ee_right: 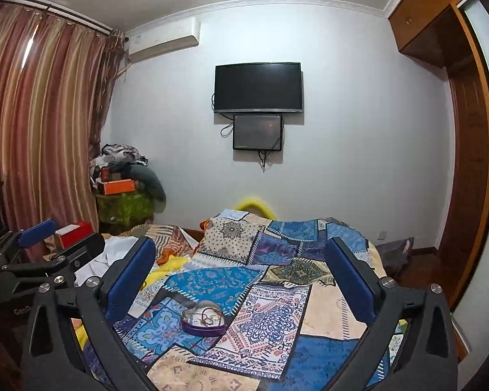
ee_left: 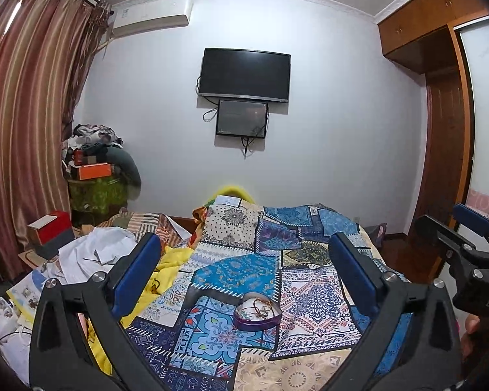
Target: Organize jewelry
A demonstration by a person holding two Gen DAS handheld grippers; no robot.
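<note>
A purple heart-shaped box (ee_left: 257,315) lies open on the patchwork bedspread (ee_left: 309,293), with gold and silver jewelry tangled inside it. My left gripper (ee_left: 244,270) hovers above and behind the box, jaws wide open, nothing between its blue pads (ee_left: 137,273). In the right wrist view the same box (ee_right: 202,321) sits low and left of centre, and my right gripper (ee_right: 239,273) is also wide open and empty, raised off the bed. The right gripper (ee_left: 472,238) shows at the right edge of the left wrist view; the left gripper (ee_right: 39,241) shows at the left of the right wrist view.
White cloth and papers (ee_left: 94,254) pile up on the bed's left side, beside a red and grey box (ee_left: 49,234). A cluttered stand (ee_left: 97,176) fills the corner by the curtains (ee_left: 22,130). A television (ee_left: 244,75) hangs on the far wall; a wooden wardrobe (ee_left: 446,114) stands right.
</note>
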